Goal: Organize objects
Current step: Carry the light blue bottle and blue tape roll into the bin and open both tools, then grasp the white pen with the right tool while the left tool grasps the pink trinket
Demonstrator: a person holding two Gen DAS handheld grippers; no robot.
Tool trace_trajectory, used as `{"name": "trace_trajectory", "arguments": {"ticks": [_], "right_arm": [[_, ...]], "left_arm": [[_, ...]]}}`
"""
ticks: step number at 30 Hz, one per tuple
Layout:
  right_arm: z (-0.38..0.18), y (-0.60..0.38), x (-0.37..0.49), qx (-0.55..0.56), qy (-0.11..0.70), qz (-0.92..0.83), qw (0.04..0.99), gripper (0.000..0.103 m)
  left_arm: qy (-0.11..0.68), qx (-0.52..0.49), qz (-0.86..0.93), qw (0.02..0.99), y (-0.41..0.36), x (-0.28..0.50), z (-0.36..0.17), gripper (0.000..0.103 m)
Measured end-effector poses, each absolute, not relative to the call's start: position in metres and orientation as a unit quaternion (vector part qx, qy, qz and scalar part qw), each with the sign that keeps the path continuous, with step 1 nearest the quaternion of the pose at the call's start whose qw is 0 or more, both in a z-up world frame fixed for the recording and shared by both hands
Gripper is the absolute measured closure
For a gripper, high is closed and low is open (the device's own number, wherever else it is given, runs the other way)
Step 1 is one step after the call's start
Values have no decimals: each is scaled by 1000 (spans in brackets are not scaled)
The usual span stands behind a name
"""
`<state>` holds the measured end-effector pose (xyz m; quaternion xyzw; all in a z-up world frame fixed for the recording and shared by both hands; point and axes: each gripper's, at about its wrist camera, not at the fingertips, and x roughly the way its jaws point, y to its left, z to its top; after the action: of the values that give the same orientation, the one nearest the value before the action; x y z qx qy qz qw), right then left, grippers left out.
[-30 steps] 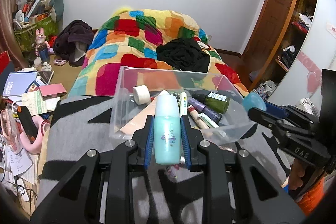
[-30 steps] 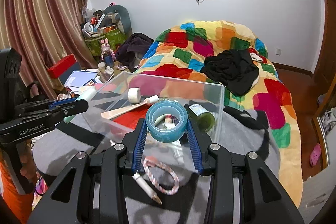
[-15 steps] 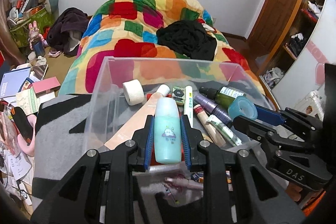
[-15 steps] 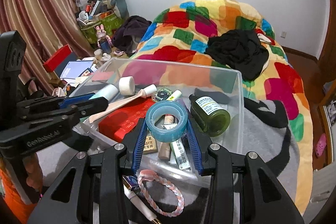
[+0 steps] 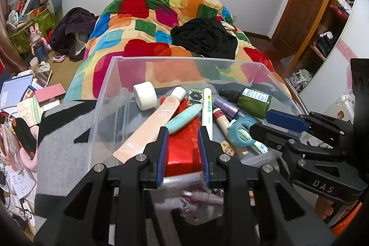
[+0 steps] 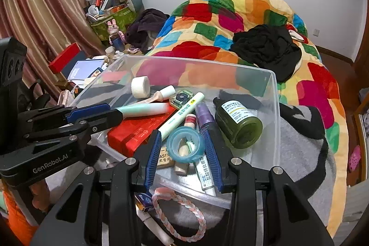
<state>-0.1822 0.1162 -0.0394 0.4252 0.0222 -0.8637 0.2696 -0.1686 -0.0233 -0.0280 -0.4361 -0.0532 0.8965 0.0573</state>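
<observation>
Claws both gaping wide over clear bin [image 5: 108, 93]: left claw [image 5: 182, 130] hovering w/ mint bottle [image 5: 184, 115] lying loose on red box [image 5: 182, 144]; right claw [image 6: 182, 141] flanking blue tape roll [image 6: 185, 147], apparently not gripping it.

One clear plastic bin [image 6: 275, 93] sits at frame centre. It holds one white gauze roll [image 6: 140, 84], one peach squeeze tube [image 5: 153, 125], one mint-green bottle [image 5: 183, 115], one red flat box [image 6: 138, 128], one white marker pen [image 6: 182, 115], one purple spray bottle [image 6: 204, 117], one dark green glass bottle [image 6: 237, 122] and one blue tape roll [image 6: 185, 143]. Lower centre, outside, lies one pink-and-white braided cord [image 6: 182, 216].
</observation>
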Motion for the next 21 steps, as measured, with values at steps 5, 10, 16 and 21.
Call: {"name": "trace_trajectory", "arguments": {"ticks": [5,10,16,21], "right_arm": [[-29,125,-172,412,20,-870,271,63],[-17,136,-154,395,20,-875,279,59],[-13,144,-126,380,47,-878,288,56],[-29,144,-106,397,59,-865,301,56]], "left_arm": [[-53,-427,901,59,-23,-158,-18,77],[-45,-402,913,57,-23,-137,-5,52],[-34,-404,912,60,-21,-111,-7,47],[-16,-427,902,53,-18,-92,-27,46]]}}
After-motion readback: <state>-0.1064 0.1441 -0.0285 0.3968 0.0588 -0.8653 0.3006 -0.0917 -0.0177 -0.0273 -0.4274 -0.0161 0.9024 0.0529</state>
